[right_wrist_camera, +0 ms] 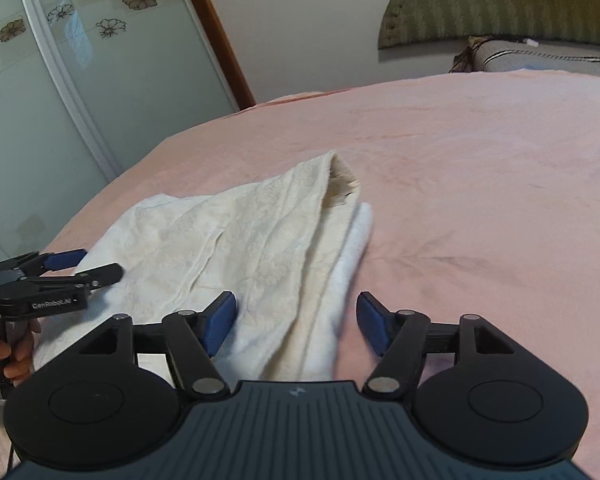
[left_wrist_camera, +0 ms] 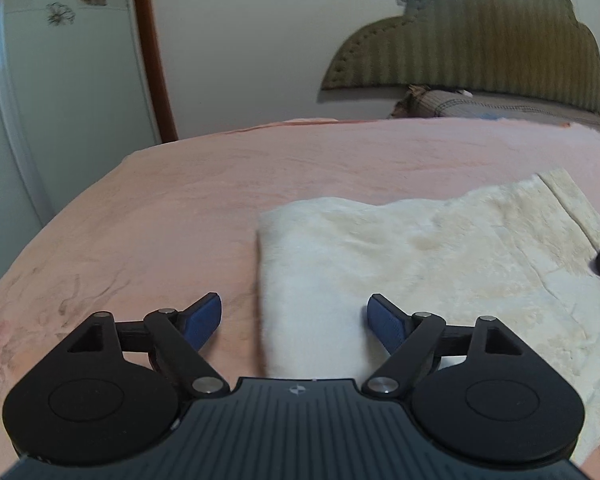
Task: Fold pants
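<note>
Cream fleece pants lie folded flat on the pink bedspread. My left gripper hovers open over their near left edge, one blue pad over the pink cover and the other over the cloth, pinching nothing. In the right wrist view the pants run away from me, with a cuff or waistband opening at the far end. My right gripper stands open astride their near right edge, gripping nothing. The left gripper shows at the left of that view, held by a hand.
An olive padded headboard and a grey pillow sit at the bed's far end. A frosted sliding door with flower prints and a brown wooden frame stand beyond the bed's left side. Pink bedspread stretches right of the pants.
</note>
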A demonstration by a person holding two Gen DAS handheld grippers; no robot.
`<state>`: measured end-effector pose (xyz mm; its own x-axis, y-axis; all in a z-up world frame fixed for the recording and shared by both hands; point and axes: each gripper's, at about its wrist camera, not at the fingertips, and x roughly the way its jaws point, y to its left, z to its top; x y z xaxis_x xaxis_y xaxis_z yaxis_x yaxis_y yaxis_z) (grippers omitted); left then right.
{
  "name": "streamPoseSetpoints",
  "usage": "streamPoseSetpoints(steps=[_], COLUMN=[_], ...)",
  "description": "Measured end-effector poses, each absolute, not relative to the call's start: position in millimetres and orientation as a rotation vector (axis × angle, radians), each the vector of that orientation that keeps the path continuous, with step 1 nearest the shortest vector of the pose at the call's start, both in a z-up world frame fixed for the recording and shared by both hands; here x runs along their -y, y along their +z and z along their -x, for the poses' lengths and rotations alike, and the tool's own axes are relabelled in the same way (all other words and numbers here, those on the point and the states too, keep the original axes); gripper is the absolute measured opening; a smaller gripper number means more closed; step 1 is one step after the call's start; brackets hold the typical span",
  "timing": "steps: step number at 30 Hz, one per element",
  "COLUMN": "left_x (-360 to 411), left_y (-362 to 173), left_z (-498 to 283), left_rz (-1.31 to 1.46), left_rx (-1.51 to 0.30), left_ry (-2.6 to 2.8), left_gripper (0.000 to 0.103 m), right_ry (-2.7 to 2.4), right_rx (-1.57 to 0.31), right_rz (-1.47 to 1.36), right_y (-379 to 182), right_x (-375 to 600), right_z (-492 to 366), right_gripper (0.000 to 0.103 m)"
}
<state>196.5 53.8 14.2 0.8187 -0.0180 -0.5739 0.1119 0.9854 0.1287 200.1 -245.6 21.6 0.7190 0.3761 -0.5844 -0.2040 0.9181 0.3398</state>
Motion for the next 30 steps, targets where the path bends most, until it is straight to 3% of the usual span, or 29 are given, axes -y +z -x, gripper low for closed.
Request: streamPoseSetpoints(steps=[8,10,14,17,24,30], left_x=[-85,-82,-69,-66,-58,-28], left_y=[28,28,23,20,44,33], left_z=[-243,-255,-270,-275,-237,-203], left_rz=[0.087,0.061,-0.03,-0.063,-0.107,-0.127], left_rx=[-0.679,-0.702,-0.719,-0.72,-0.583,-0.635], left_ry=[-0.13,-0.112,-0.085,-0.069,-0.036,-0.197], left_gripper=[0.079,0.074,0.076,0.082,0.078,0.079], right_ry=[0.256,0.308,0.39,0.386,0.307,0.462], right_rx=[-0.476,-0.499,-0.599,-0.678,-0.689,-0.641], right_rz=[0.122,0.234,0.438,0.421,0.289,0.278], right_y=[73,76,54,33,37,48], right_x=[196,172,130,135,168,155], right_z=[-197,-210,-242,-258,-247,-207], right_gripper=[0.066,0.066,0.066,0.066,0.066,0.066])
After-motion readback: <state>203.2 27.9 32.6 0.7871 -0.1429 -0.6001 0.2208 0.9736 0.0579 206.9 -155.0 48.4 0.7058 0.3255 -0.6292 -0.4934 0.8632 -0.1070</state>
